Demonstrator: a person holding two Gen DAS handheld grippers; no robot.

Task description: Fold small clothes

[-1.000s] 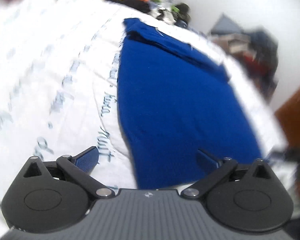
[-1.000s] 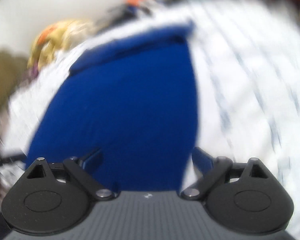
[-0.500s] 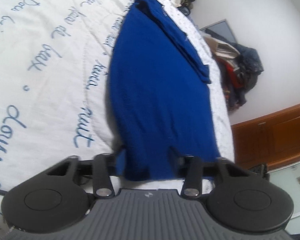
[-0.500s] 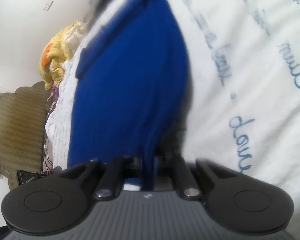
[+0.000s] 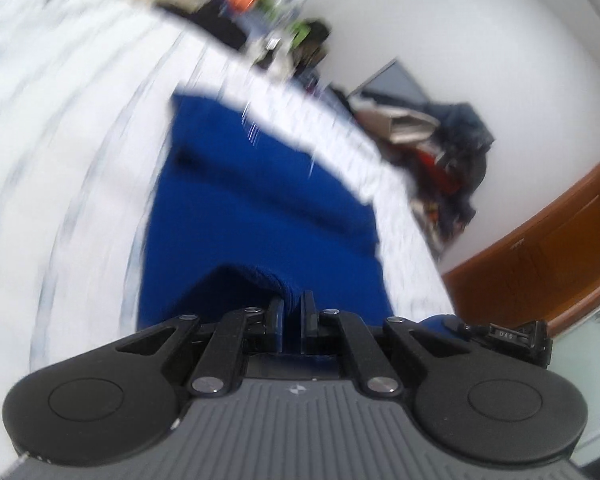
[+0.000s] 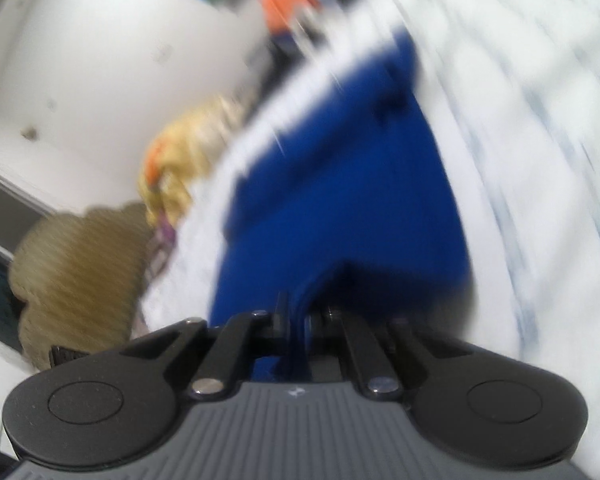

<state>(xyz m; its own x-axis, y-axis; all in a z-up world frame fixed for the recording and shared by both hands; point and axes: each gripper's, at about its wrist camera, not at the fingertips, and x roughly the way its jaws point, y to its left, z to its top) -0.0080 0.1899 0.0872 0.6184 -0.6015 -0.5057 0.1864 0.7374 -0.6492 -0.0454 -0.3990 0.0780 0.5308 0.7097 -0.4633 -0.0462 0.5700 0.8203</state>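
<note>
Since a second earlier, both grippers had gone from wide apart over the flat cloth to clamped on its near hem, and the near edge of the cloth had lifted off the bed and bunched up toward the cameras.

One white bedspread (image 5: 80,128) with faint blue script filled most of both views, badly smeared by blur. On it lay one blue garment (image 5: 236,216), spread away from the cameras, with a folded band across its far end; its near edge rose in a hump toward the fingers. In the right wrist view the same blue garment (image 6: 340,184) ran up from the jaws in a raised ridge.

One left gripper (image 5: 292,314) had its jaws drawn nearly together with a fold of blue fabric pinched between them. One right gripper (image 6: 298,320) was likewise closed on a thin pleat of the cloth. A rounded blue bulge of the garment and part of the other gripper showed at the lower right of the left wrist view.

Beyond the bed, one heap of dark and red clothes (image 5: 448,160) sat against the white wall, beside one wooden cabinet (image 5: 548,248). One yellow pile (image 6: 176,164) and one tan, scalloped upholstered piece (image 6: 80,272) stood on the other side. One orange item (image 6: 284,4) lay past the far edge, too blurred to name.
</note>
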